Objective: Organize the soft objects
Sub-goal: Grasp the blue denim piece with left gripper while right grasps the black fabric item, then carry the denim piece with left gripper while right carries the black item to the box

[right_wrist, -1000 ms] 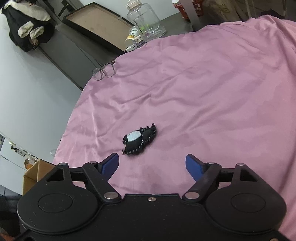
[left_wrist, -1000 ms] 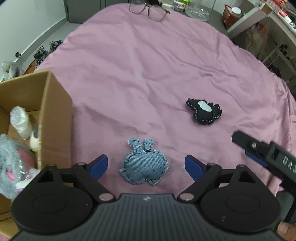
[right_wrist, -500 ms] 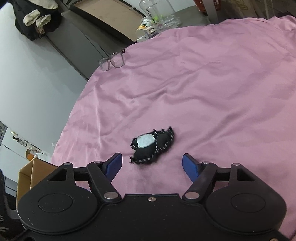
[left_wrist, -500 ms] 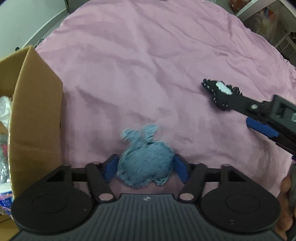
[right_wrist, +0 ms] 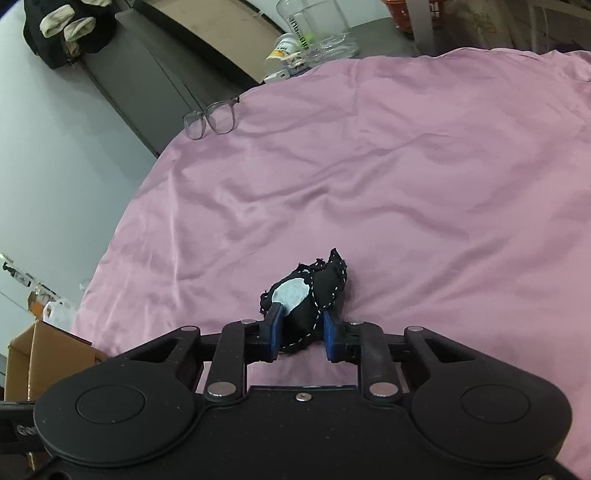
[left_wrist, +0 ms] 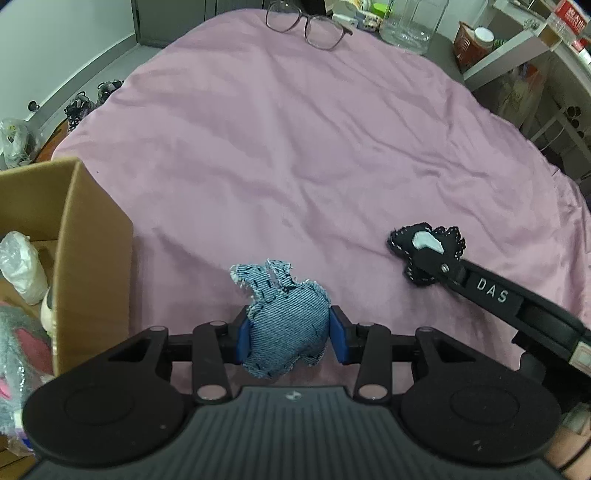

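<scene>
Between the left gripper (left_wrist: 287,334) fingers: denim toy (left_wrist: 286,325), jaws closing on it, box (left_wrist: 92,236) just left. Right gripper (right_wrist: 302,334) fingers clamp black toy (right_wrist: 310,295), farther from box.

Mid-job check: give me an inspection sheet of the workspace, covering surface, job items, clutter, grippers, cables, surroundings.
Surface: wrinkled pink cloth covering the table.
Job's things: blue denim stuffed toy; black stitched stuffed toy with white patch; open cardboard box at the left edge, holding a grey-pink plush.
Clutter: eyeglasses and clear glass jar at the far edge.
Grippers: left gripper jaws closing, pads pressing the denim toy; right gripper shut on the black toy.
Cables: nothing seen.
Surroundings: white shelving, grey floor.
</scene>
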Tool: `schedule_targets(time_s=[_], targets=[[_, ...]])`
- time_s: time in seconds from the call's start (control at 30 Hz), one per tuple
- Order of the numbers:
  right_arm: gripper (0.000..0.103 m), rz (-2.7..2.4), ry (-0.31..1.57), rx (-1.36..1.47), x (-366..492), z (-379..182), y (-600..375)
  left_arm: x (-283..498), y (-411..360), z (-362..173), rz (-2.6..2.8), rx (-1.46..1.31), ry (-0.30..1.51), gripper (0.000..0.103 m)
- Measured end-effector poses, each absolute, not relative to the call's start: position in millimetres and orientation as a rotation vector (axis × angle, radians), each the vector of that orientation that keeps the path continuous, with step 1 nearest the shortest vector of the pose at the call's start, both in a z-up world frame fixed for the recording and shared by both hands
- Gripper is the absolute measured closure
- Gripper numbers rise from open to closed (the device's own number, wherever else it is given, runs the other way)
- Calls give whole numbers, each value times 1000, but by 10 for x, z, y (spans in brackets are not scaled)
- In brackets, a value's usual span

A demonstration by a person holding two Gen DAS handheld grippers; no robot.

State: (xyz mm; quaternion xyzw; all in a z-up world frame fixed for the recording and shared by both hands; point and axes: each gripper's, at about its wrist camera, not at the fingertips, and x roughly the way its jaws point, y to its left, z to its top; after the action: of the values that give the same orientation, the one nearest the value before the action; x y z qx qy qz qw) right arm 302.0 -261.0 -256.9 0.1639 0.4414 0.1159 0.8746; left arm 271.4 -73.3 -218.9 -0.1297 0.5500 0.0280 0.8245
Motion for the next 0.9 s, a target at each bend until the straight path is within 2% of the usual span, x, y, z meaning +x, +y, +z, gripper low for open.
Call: schedule_targets(time_s=[0.9], targets=[[83,274,816,323,1933,-1502,-2412,1939,-397,-1307,35,-296,1078,61]])
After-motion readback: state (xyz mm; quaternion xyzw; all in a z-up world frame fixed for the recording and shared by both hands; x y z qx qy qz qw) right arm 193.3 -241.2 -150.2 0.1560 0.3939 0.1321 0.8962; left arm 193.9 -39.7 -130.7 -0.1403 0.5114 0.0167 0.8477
